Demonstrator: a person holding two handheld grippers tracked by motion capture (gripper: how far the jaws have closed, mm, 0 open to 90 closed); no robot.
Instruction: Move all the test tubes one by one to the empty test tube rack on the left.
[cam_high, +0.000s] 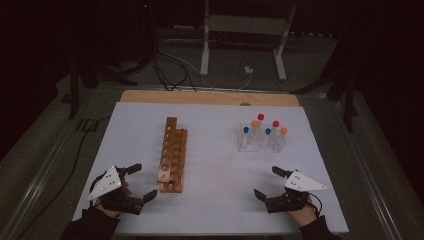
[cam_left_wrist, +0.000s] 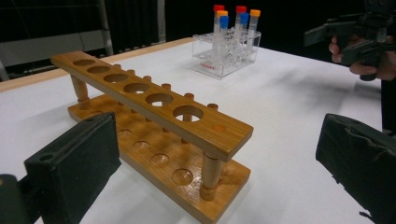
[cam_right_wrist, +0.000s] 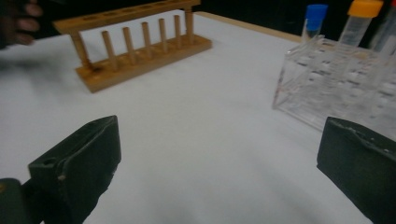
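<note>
Hidden or unclear: the room beyond the surface is dark from 10 to 2 o'clock; only a pale stand frame and floor cables can be made out there. In the right gripper view the clear tube rack is cut off at 3 o'clock and its tubes are blurred. Forearms are cropped at 6 o'clock in the high view.

Hand-held grippers: the left hand-held gripper sits at 7 o'clock with jaws spread wide and nothing between them. The right hand-held gripper sits at 5 o'clock, likewise wide open and empty.

Task items: the wooden test-tube rack stands left of centre, running 12 to 6, its holes unfilled, its near end just beside the left hand-held gripper. The clear tube rack holds capped tubes with red, orange and blue caps at 1 o'clock, well apart from the right hand-held gripper.

Room and edges: bare white surface lies between the two racks and ahead of the right hand-held gripper. A wooden strip borders the far edge at 12 o'clock.
</note>
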